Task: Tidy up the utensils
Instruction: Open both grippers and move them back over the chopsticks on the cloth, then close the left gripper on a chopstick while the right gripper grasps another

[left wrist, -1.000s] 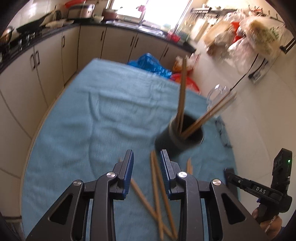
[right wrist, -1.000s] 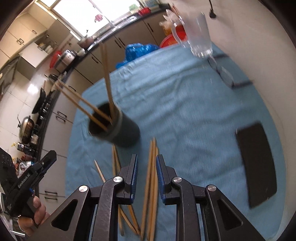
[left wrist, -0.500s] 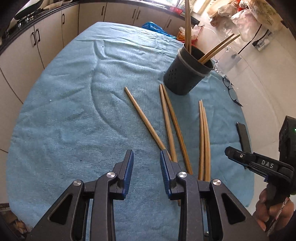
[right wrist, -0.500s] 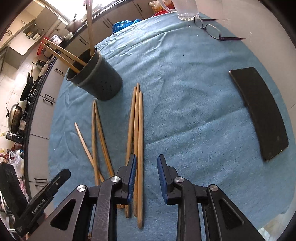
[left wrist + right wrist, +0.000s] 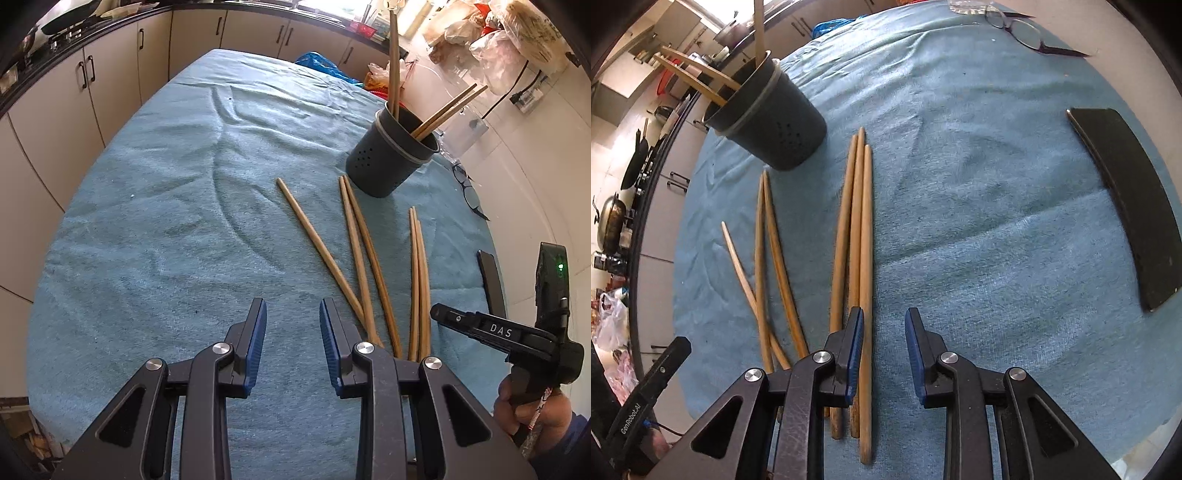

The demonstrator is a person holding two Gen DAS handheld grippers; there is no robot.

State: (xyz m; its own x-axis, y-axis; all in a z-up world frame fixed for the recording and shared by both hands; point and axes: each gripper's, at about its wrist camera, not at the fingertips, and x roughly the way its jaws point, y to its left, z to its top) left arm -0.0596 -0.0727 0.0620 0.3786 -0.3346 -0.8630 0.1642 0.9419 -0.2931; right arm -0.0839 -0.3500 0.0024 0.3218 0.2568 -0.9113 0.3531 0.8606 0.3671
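Chopsticks are lying loose on the blue towel covering the bench, just in front of the dark holder, which is standing upright further back. Both tools are released and carrying nothing: the left tool is hanging over bare towel, left of the sticks; the right tool is sitting with its left pad just over the near ends of the right-hand bundle, the gap itself over towel. Doing this step well, as I judge it: shifting the right tool left so only one stick is sitting between the pads, gripping near the thick end, lifting clear before tilting it tip-down into the holder, so the neighbours aren't dragged along. Count: six loose sticks, a splayed group of three and a tight bundle of three; three more already standing in the holder; one holder; one black phone; one pair of glasses.
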